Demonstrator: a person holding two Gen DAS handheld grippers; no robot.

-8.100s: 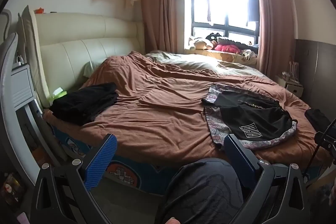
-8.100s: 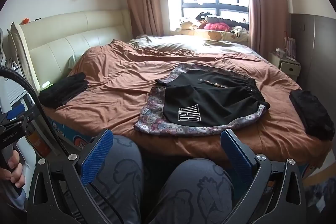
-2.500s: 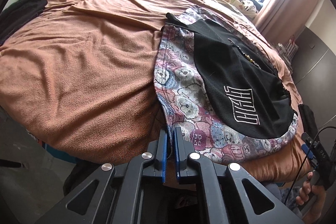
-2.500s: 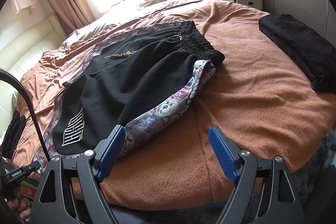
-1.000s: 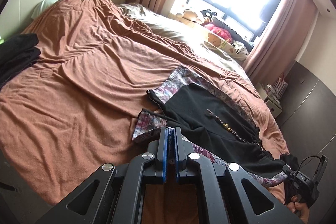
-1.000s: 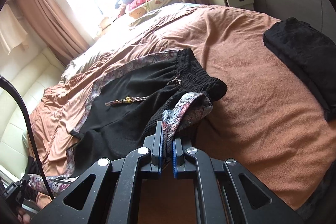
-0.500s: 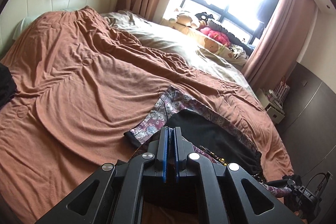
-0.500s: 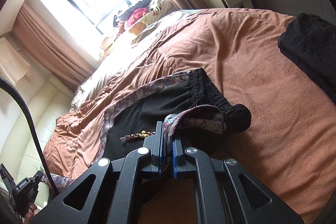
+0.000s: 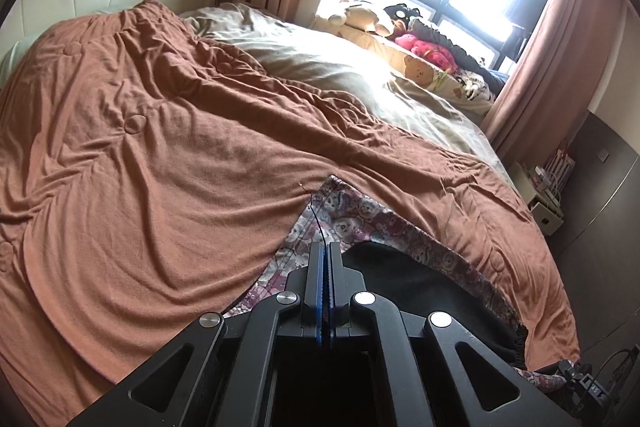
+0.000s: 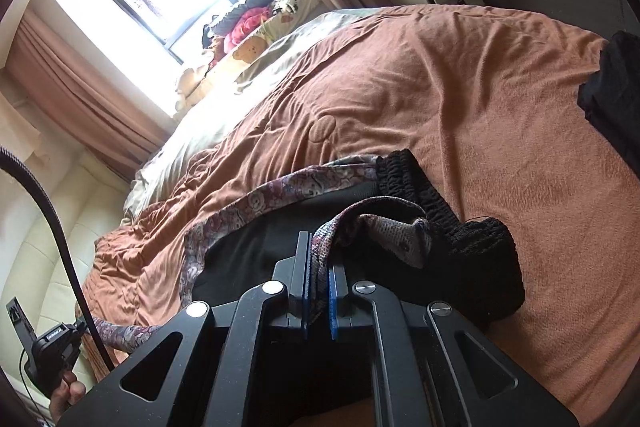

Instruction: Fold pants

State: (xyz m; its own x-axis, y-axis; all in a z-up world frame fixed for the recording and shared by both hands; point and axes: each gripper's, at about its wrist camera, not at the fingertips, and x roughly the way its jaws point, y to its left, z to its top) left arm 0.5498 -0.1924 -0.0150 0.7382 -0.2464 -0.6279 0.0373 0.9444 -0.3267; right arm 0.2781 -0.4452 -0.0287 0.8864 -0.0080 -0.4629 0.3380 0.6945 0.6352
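Left wrist view: bed (image 9: 168, 163) under brown cover, pants (image 9: 400, 267) on its near half, just ahead of my left tool (image 9: 325, 259).
Axis: pants run crosswise, hem by left tool, waistband by right tool (image 10: 319, 267).
Grip: both tools clenched on the patterned near edge, lifted.
Look: pants (image 10: 280, 235) black mesh, bear-print border, limp.
Next, I judge: carry edge toward the far edge.

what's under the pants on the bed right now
The pants lie on the brown blanket, which shows all around them. The left gripper and right gripper each pinch an edge. Anything directly beneath the black panel is covered.
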